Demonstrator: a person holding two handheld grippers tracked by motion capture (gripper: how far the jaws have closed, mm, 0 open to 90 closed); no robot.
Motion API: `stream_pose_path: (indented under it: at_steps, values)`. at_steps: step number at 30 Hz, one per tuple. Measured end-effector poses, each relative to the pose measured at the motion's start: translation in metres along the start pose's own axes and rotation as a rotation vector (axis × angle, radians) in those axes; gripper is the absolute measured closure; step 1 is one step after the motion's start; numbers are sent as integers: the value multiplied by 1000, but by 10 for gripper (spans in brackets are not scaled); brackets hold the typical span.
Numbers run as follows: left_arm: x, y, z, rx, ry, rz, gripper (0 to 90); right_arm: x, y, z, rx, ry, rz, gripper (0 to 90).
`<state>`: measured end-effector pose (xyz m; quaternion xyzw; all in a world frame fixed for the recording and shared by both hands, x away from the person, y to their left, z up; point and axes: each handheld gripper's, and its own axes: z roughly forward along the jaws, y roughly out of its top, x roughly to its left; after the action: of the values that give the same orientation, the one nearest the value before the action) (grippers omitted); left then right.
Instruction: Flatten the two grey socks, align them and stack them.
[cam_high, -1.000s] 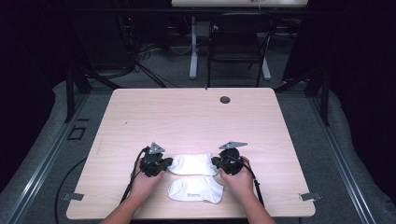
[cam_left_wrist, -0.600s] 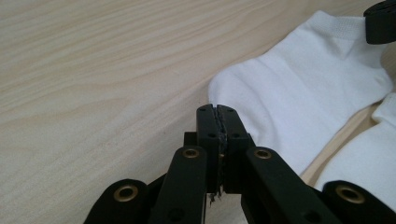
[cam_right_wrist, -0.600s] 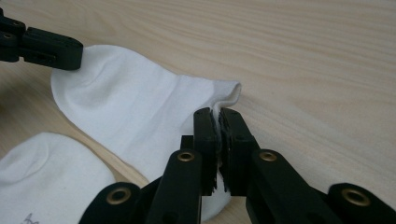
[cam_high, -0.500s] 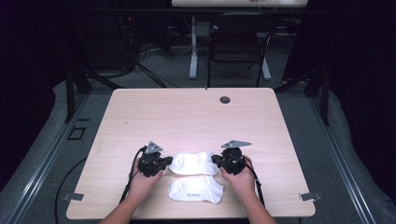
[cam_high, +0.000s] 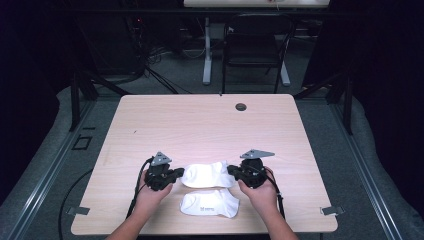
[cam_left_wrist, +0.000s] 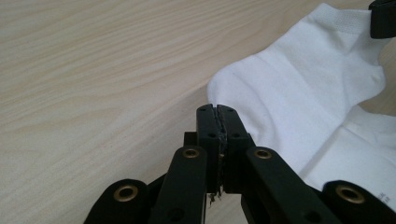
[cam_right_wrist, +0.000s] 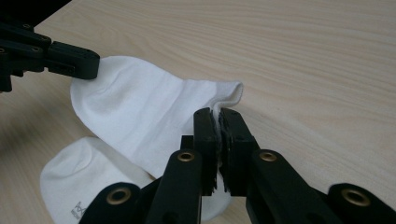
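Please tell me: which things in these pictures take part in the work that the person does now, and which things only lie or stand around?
In the work:
- white fabric ankle sock farther from the person, pinched at both ends
- left gripper, shut on it
- right gripper, shut on it
- second white ankle sock with a small printed mark, probably its pair

Only around:
- light wooden table
- black chair
- floor cables

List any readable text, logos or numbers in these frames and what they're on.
Nothing can be read.
Near sock: a small dark print on its sole, also seen in the right gripper view, too small and blurred to read.
Far sock, held at its ends by the left gripper and right gripper: no print visible.
Table: no markings.
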<state>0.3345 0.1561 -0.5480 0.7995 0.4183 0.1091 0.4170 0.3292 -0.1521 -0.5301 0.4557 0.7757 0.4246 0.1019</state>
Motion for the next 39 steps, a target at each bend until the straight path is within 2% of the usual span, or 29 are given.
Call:
stream_pose_path:
  at_steps: [10, 15, 23, 28, 34, 38, 39]
  values:
    - [-11, -3, -15, -5, -19, 24, 895, 8, -6, -13, 11, 1, -32, 860]
    - [-21, -8, -24, 7, -26, 52, 895, 15, -12, -22, 15, 12, -46, 861]
    - [-30, -14, -31, 17, -35, 71, 895, 26, -19, -30, 33, 15, -67, 861]
    - [-34, -19, -35, 18, -41, 67, 895, 29, -23, -34, 39, 16, -74, 861]
    - [-38, -25, -39, 19, -56, 59, 895, 32, -31, -40, 40, 33, -53, 861]
    - [-41, -29, -40, 26, -60, 75, 894, 35, -38, -44, 47, 34, -55, 861]
    - [-42, -31, -40, 20, -61, 61, 894, 35, -39, -44, 43, 37, -49, 861]
